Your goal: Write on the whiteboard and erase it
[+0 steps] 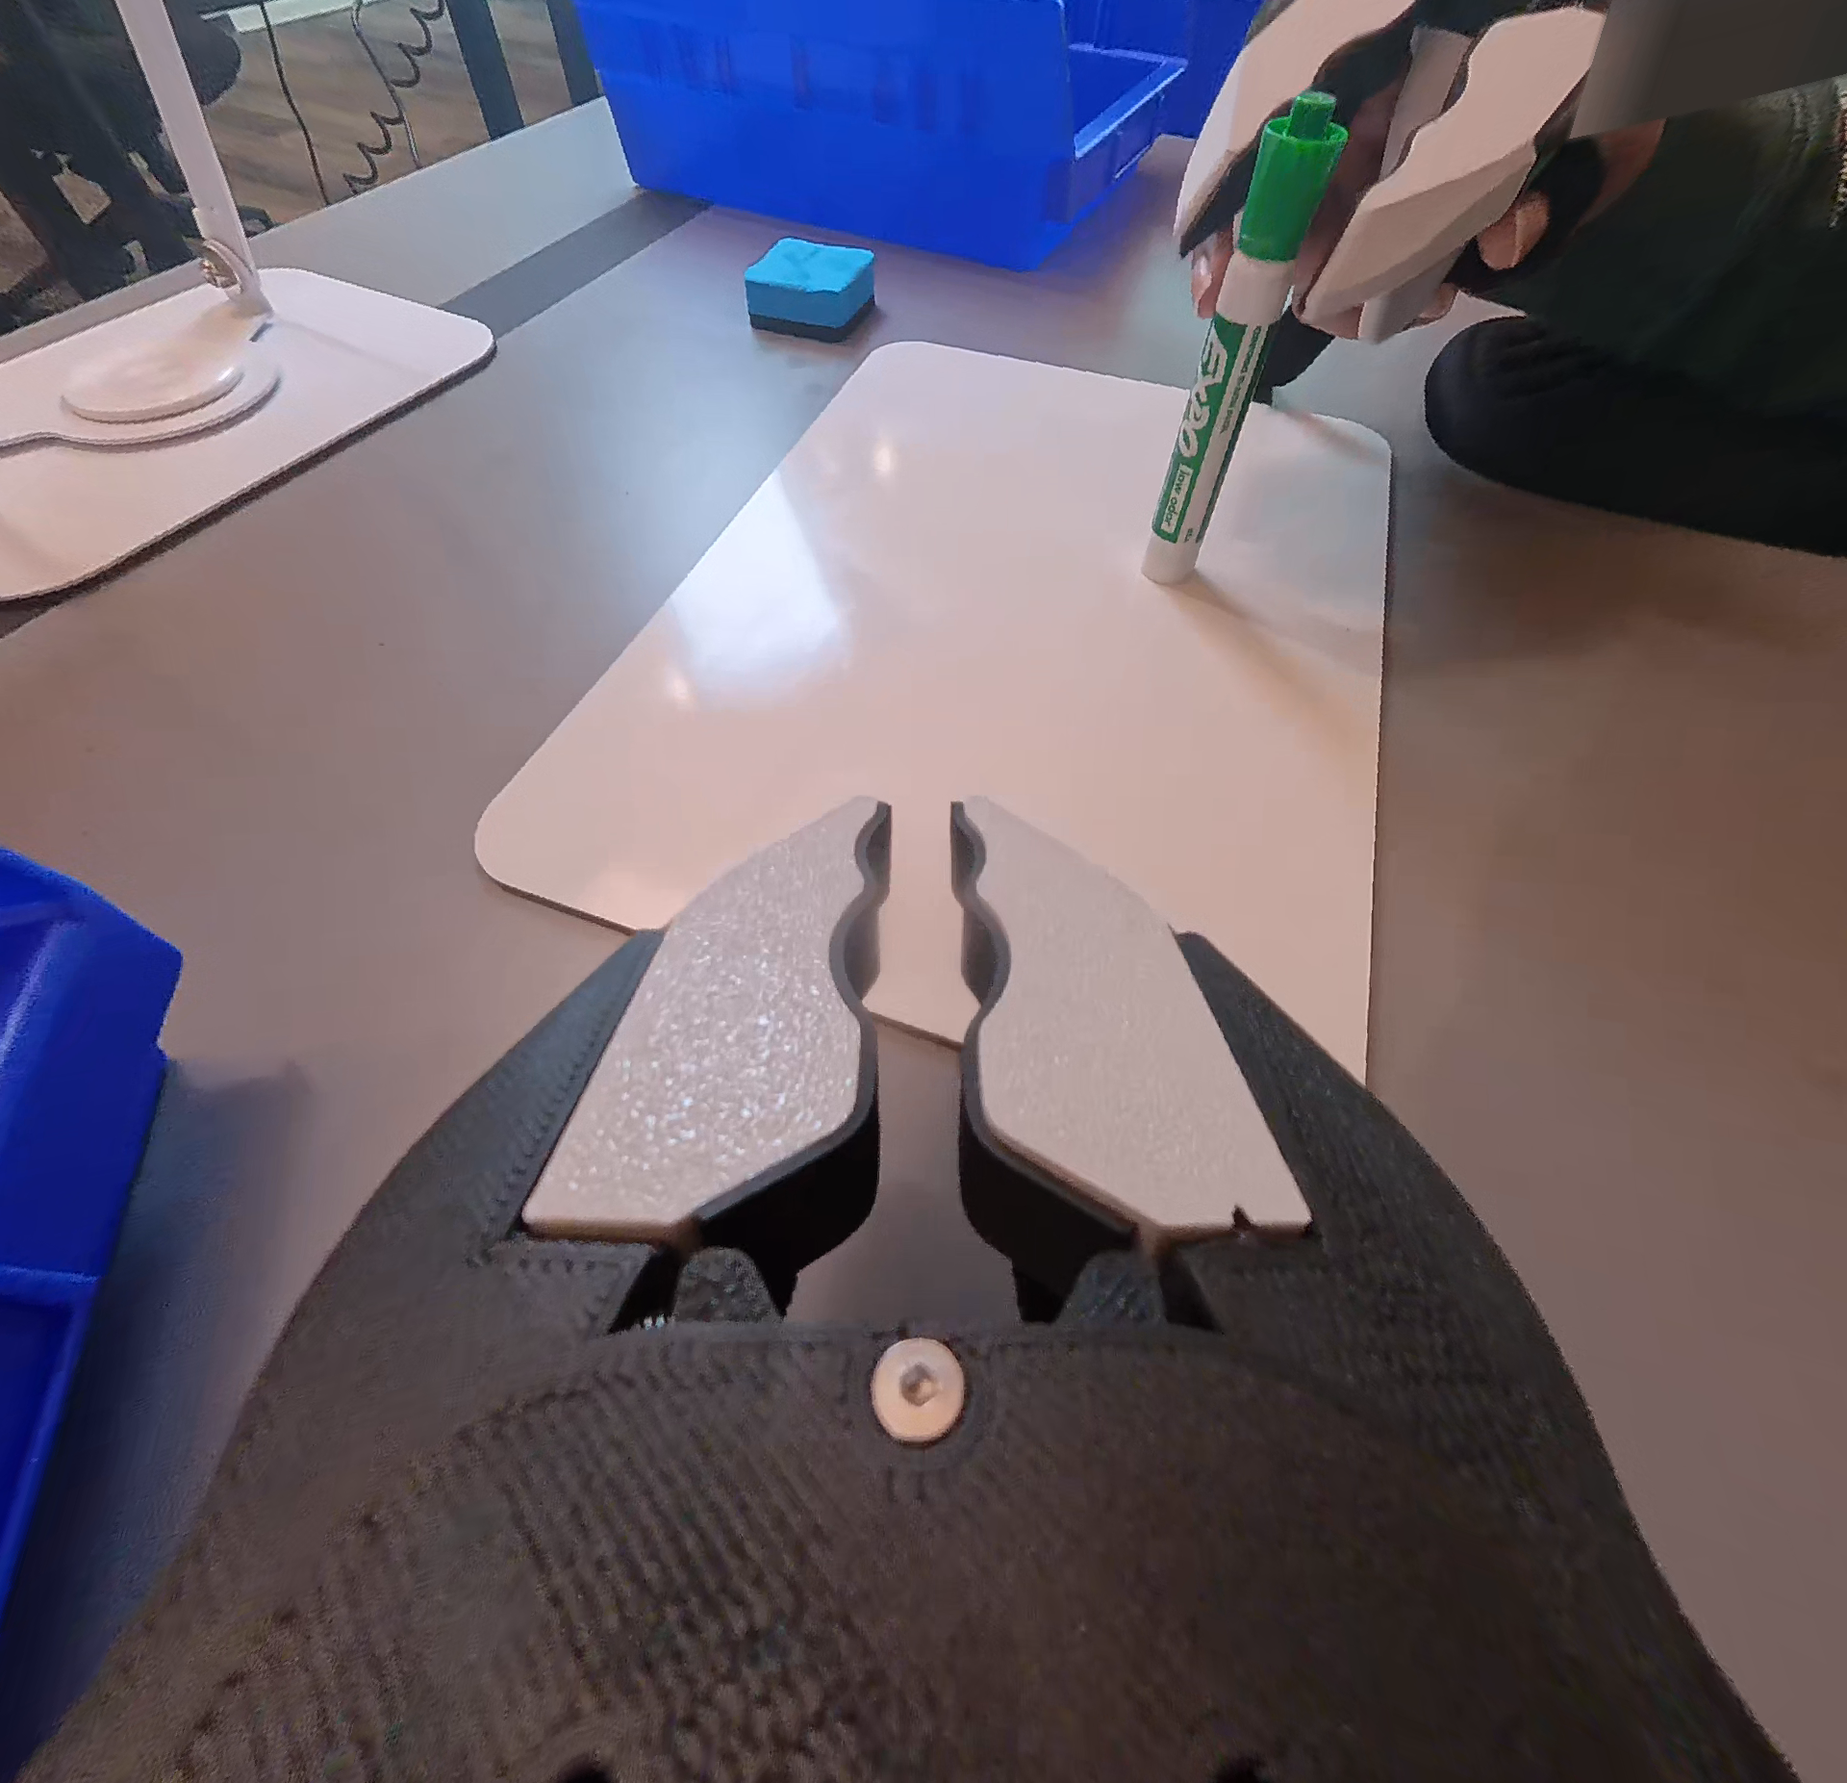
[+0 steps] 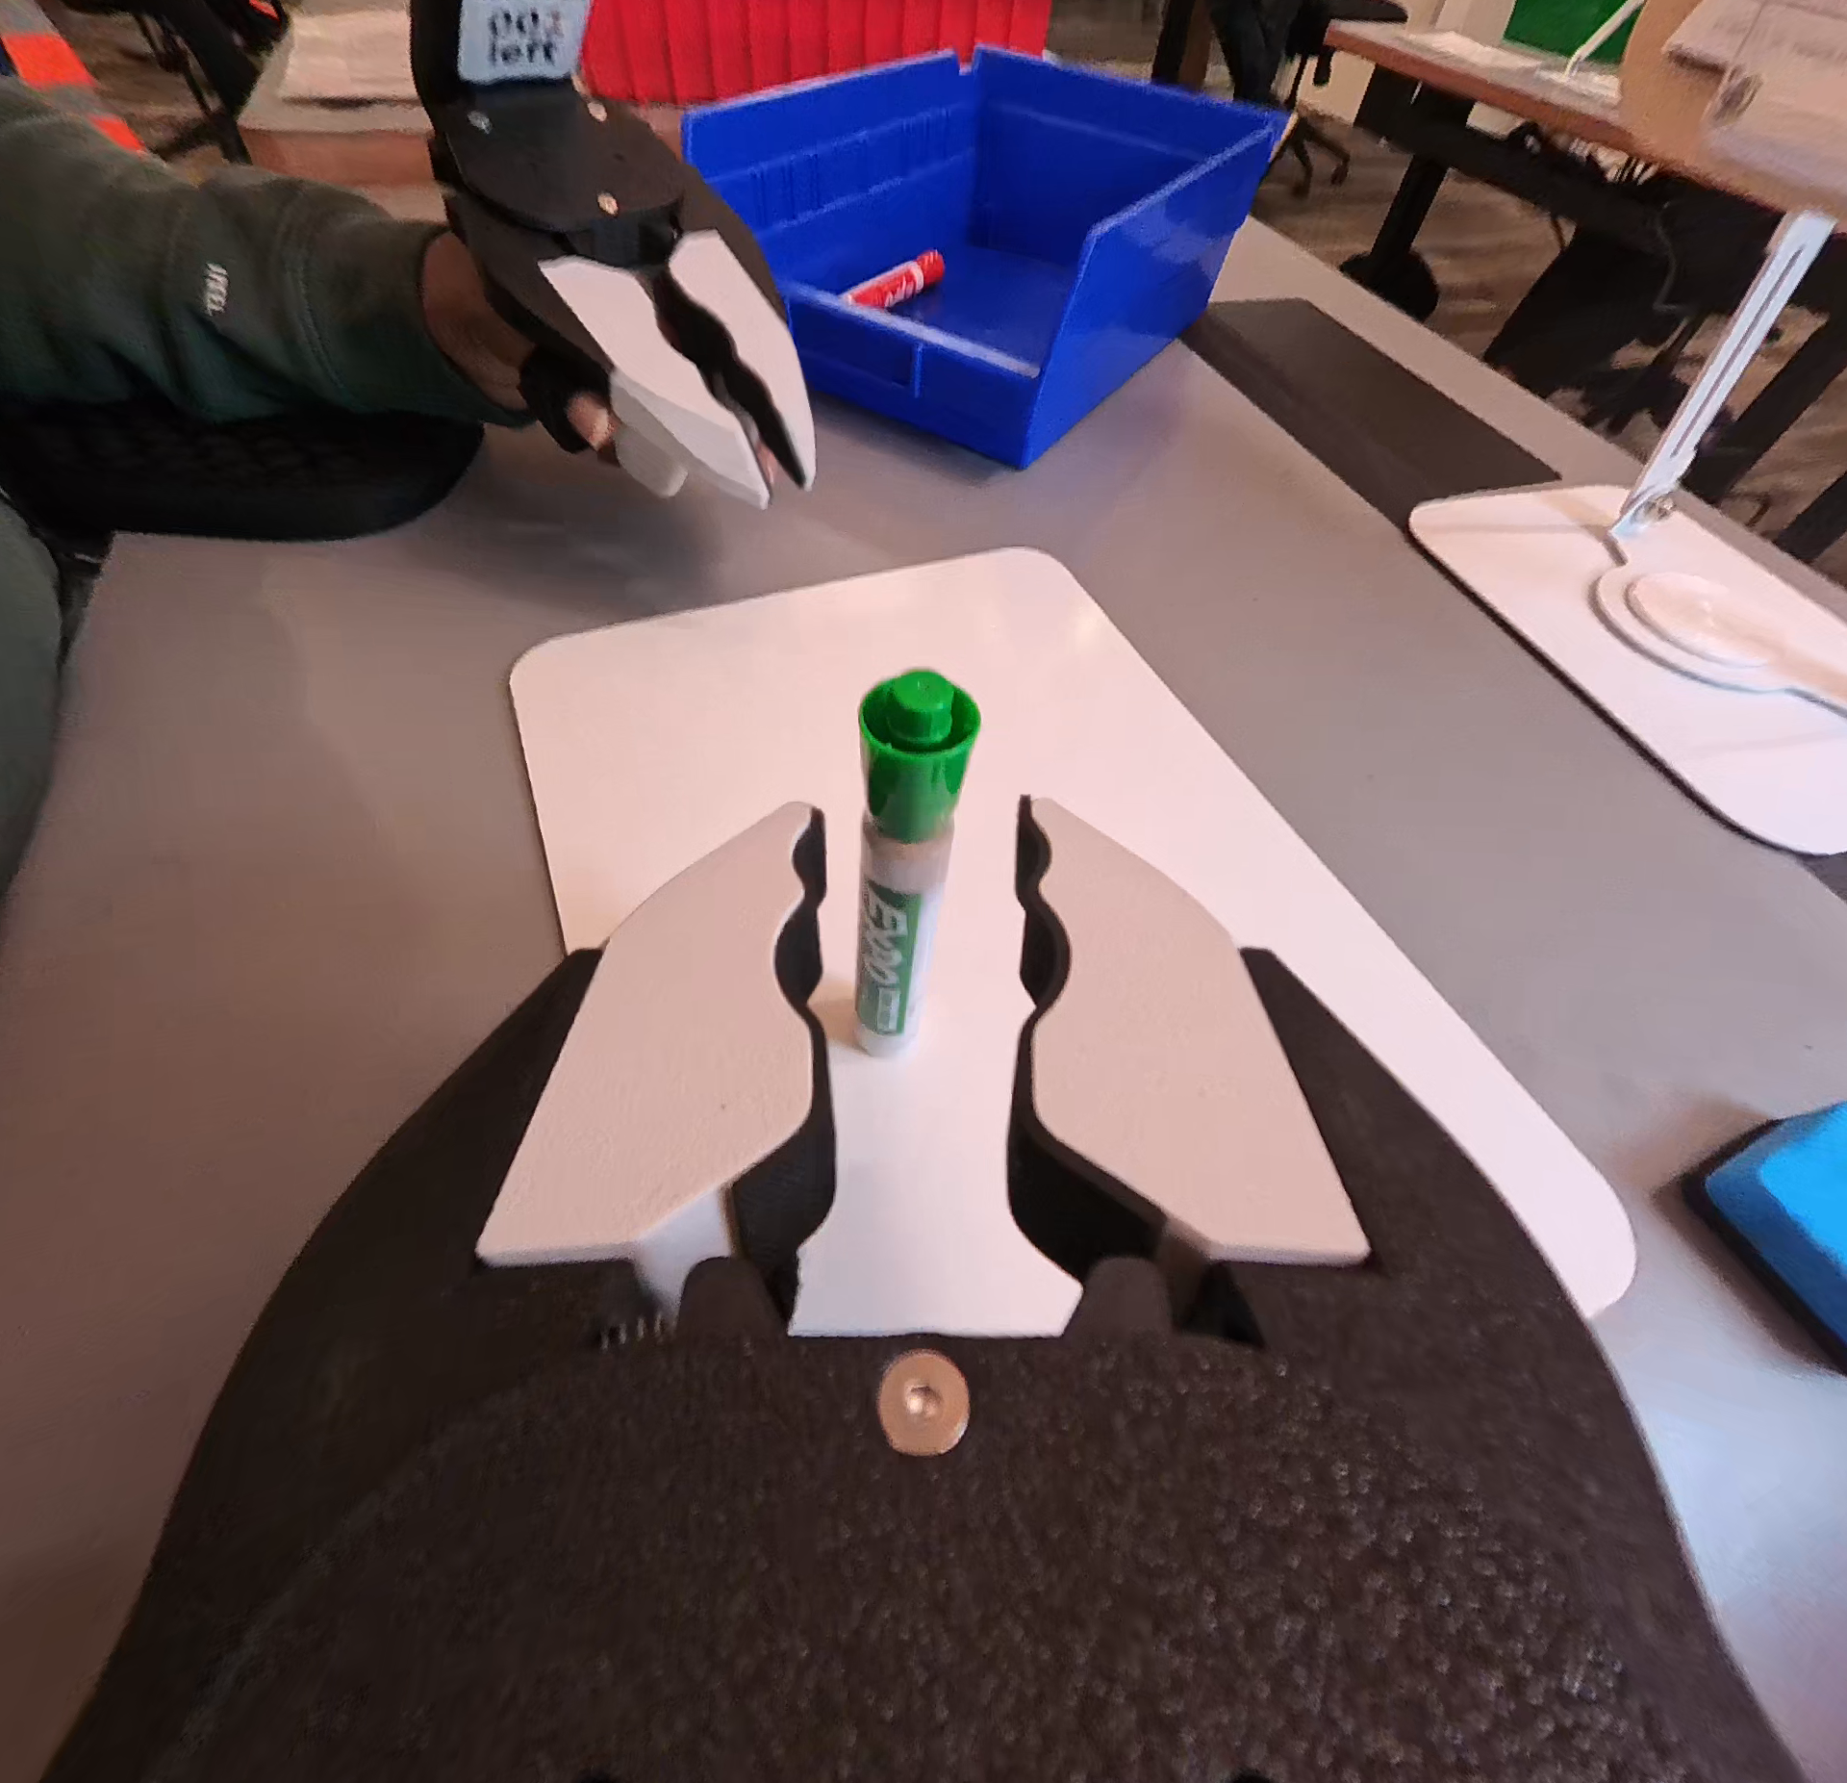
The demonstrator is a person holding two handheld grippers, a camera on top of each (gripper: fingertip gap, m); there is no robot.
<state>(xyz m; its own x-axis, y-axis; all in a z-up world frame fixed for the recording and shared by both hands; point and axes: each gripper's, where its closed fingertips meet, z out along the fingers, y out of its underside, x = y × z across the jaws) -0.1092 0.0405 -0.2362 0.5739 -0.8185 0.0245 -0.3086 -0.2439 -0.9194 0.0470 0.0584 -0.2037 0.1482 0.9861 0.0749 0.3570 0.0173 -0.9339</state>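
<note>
- Board [image 2: 1149, 765] flat on grey table [image 2: 300, 785], surface unmarked in both views.
- Green marker [image 2: 905, 865] stands on end on the board, green cap end up, white end down on the surface, tilted slightly.
- Right gripper [image 2: 920, 815]: jaws apart, marker sits in the gap between the fingertips. Clear space on both sides in the right wrist view, no contact visible there.
- Left wrist view: right gripper [image 1: 1299, 275] at 1 o'clock around the marker's [image 1: 1219, 375] upper half; can't tell from this angle whether a finger touches the barrel.
- Left gripper [image 1: 920, 815]: jaws nearly together, narrow gap, nothing held. It's over the near edge of the board [image 1: 999, 635].
- Right wrist view: left gripper [image 2: 780, 480] at 11 o'clock, above the table just past the board's far corner, tips pointing down.
- Eraser [image 1: 810, 285] (blue top, black base) on the table at 12 o'clock in the left view, off the board, in front of a blue bin [image 1: 880, 105].
- Right view: eraser [image 2: 1789, 1205] at 3–4 o'clock, beside the board edge.
- Blue bin [image 2: 999, 265] at 12 o'clock in the right view, with a red marker [image 2: 895, 280] lying inside.
- White lamp base [image 2: 1649, 635] at 2 o'clock, well apart from the board.
</note>
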